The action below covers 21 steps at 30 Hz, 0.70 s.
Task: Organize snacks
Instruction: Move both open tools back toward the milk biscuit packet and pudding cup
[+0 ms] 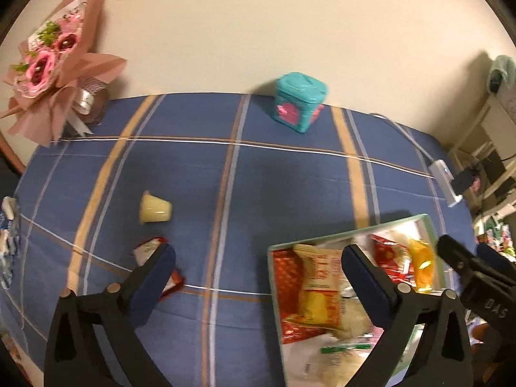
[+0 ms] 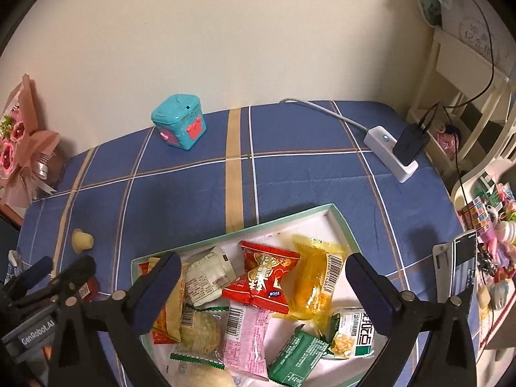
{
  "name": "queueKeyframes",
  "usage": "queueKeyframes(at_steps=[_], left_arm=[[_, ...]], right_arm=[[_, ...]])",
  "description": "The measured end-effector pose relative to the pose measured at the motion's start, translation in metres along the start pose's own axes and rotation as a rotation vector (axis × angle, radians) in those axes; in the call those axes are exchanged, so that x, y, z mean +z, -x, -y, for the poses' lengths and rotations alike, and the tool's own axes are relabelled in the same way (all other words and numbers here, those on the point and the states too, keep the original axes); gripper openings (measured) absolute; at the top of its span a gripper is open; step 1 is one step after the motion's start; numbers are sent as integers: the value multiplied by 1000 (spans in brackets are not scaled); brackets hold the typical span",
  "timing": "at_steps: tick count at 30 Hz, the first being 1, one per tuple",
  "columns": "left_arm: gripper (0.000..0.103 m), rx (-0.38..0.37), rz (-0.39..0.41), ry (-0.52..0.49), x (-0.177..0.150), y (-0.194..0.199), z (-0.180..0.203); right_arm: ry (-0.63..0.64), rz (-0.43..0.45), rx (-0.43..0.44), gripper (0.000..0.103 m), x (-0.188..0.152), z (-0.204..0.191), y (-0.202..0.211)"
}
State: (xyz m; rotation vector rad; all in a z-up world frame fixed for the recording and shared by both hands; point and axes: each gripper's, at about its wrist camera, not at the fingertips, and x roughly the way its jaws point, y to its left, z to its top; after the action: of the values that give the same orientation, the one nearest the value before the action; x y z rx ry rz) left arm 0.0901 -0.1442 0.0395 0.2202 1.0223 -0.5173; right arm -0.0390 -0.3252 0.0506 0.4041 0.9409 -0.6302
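Observation:
A shallow white box with a green rim (image 2: 337,214) lies on the blue plaid cloth, filled with several wrapped snacks: a red packet (image 2: 267,277), a yellow packet (image 2: 314,277), a pink one (image 2: 246,332), a green one (image 2: 295,359). My right gripper (image 2: 261,277) hangs open above the box with nothing between its fingers. My left gripper (image 1: 258,266) stands open over the cloth and the box's left rim (image 1: 271,258), empty. A red-and-white packet (image 1: 151,248) lies under its left finger. A pale jelly cup (image 1: 154,209) lies on its side on the cloth.
A teal tin (image 1: 300,101) stands at the far edge by the wall. A pink bouquet (image 1: 54,64) sits at the back left. A white power strip with a black charger (image 2: 393,148) and cable lies at the right. Clutter and a phone (image 2: 461,267) crowd the right side.

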Motion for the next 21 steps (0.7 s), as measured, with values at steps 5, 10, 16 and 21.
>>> queueKeyframes(at_steps=[5, 10, 16, 21], left_arm=[[103, 64, -10, 24, -4, -2, -25], [103, 131, -21, 57, -8, 2, -58], [103, 198, -30, 107, -15, 10, -103], [103, 256, -33, 165, -23, 17, -142]], right_arm=[[0, -9, 6, 103, -1, -10, 0], [21, -17, 25, 103, -2, -32, 1], [62, -22, 49, 103, -5, -65, 1], [124, -25, 70, 103, -11, -104, 0]])
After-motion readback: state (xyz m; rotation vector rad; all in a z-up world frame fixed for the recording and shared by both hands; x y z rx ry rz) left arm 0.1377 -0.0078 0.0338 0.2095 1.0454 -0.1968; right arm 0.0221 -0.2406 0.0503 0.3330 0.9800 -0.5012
